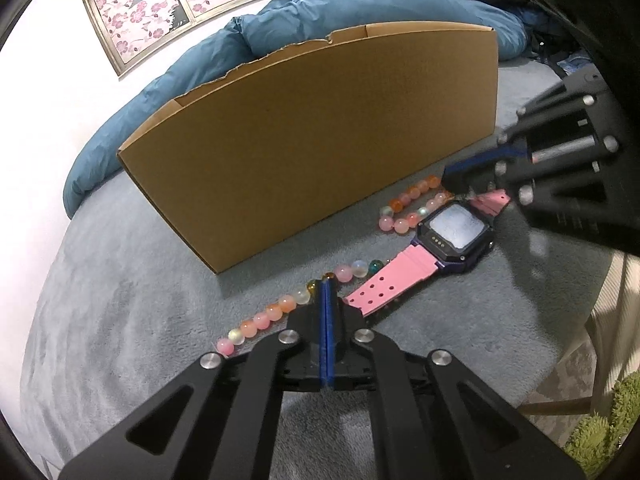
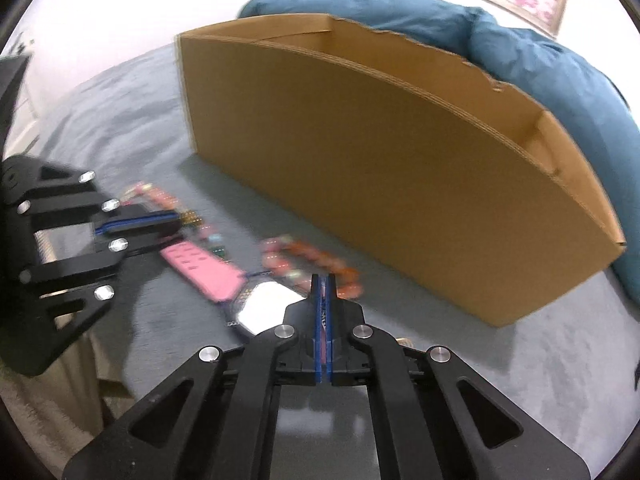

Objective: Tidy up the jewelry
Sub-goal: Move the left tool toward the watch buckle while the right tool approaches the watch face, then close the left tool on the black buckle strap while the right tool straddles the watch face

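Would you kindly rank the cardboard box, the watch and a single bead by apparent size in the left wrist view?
1. Box, by far the largest.
2. Watch, strap included.
3. Bead, smallest.
The box sits behind the others, so nearness to the camera does not upset this order.

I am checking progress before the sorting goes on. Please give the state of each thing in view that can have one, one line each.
left gripper: shut, tips at the bead string
right gripper: shut, at the watch's far strap
bead string: lying stretched on the bed
watch: lying flat, face up
cardboard box: open at the top, upright
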The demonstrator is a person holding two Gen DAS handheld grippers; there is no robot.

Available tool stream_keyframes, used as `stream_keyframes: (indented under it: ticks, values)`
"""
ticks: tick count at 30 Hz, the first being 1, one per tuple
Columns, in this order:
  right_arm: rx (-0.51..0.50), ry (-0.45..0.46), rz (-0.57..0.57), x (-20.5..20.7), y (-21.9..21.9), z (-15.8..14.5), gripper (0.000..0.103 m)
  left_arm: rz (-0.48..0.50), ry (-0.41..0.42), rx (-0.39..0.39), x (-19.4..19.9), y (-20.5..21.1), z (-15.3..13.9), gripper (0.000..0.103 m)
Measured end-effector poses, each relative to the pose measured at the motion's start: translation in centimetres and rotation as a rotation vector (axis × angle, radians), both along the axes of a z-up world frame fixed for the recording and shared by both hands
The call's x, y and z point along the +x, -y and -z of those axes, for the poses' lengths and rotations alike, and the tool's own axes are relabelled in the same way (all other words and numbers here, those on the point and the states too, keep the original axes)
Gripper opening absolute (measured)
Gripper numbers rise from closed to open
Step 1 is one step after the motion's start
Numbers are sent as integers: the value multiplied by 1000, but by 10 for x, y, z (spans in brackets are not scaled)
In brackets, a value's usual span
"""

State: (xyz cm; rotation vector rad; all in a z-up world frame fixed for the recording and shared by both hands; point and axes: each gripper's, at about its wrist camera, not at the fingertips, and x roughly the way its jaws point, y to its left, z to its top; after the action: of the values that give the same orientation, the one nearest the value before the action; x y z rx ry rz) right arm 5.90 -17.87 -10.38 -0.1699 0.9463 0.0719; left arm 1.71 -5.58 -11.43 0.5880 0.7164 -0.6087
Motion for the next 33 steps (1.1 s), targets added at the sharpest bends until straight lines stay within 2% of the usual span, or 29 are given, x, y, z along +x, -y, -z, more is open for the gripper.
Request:
stream_keyframes:
  ticks: [6,8,11,15,17,19,21,23,27,33]
  values:
    - [-31,23,123,4,21,-5,0,-6,-4,-7,1,0,-1,0]
    - [-11,25,150,2,27,-7,4,-8,-13,-30,2,-2,-3,0]
    - [16,34,163,-2,27,-11,31,-8,-23,-61,2,-8,-9,0]
    - [77,58,119,-13,22,-17,43,-4,-34,-65,-3,-15,-13,1]
    - [139,53,96,-17,21,-18,49,-15,-94,-87,-2,-21,-15,6]
    - [197,27,85,-17,17,-15,50,-39,-171,-129,3,-25,-16,14]
    - [237,9,82,-16,13,-11,50,-60,-221,-159,7,-28,-16,27]
    - [262,-5,76,-15,8,-7,50,-93,-278,-192,14,-31,-17,33]
    - [268,-43,72,-13,-2,4,51,-127,-363,-239,26,-35,-15,35]
    - [293,-30,70,-15,1,8,52,-156,-516,-313,47,-38,-10,35]
